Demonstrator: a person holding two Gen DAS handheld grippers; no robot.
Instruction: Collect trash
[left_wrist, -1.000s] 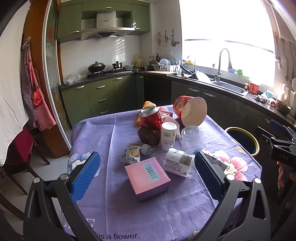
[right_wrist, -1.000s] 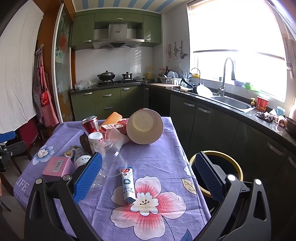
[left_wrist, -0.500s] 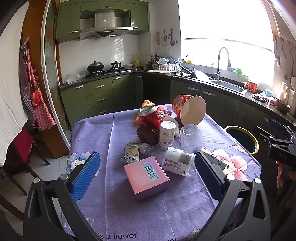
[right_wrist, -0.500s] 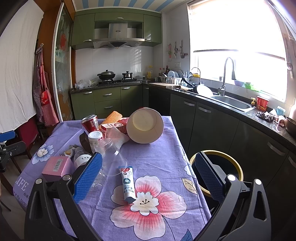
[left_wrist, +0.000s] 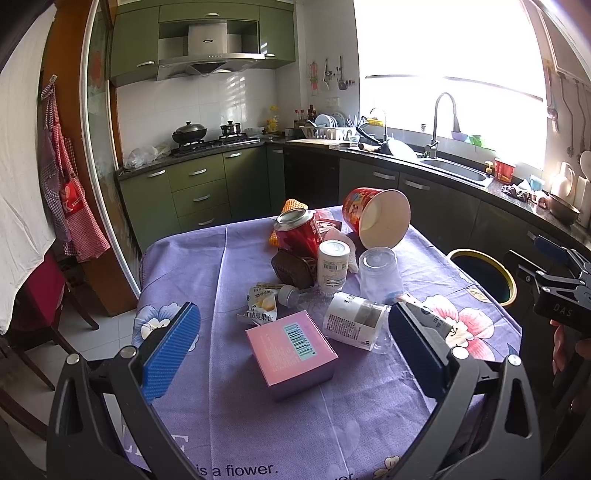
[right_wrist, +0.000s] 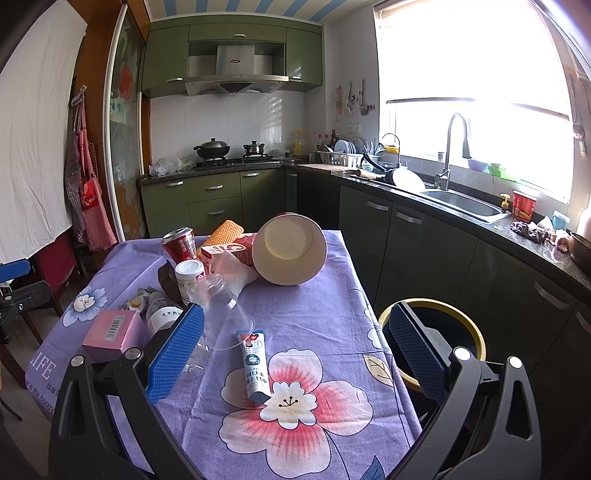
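Trash lies scattered on a table with a purple flowered cloth (left_wrist: 207, 280). A pink box (left_wrist: 290, 353) sits nearest, between the fingers of my open left gripper (left_wrist: 293, 349), which hovers above the table's near edge. Behind the box lie a clear labelled bottle (left_wrist: 354, 322), a snack wrapper (left_wrist: 260, 306), a white can (left_wrist: 333, 264), a clear plastic cup (left_wrist: 380, 271), a red can (left_wrist: 297, 230) and a tipped paper bucket (left_wrist: 376, 218). My right gripper (right_wrist: 293, 354) is open over the table's right side, above a toothpaste tube (right_wrist: 255, 363). The bucket (right_wrist: 290, 253) lies beyond it.
A round bin with a yellow rim (right_wrist: 467, 330) stands on the floor right of the table, partly behind my right finger. Green cabinets, a stove and a sink counter (right_wrist: 461, 201) run along the back and right. Chairs (left_wrist: 40, 291) stand at the left.
The left wrist view has shifted slightly, so the objects sit a little lower and nearer. The right gripper has not visibly moved. Both stay open.
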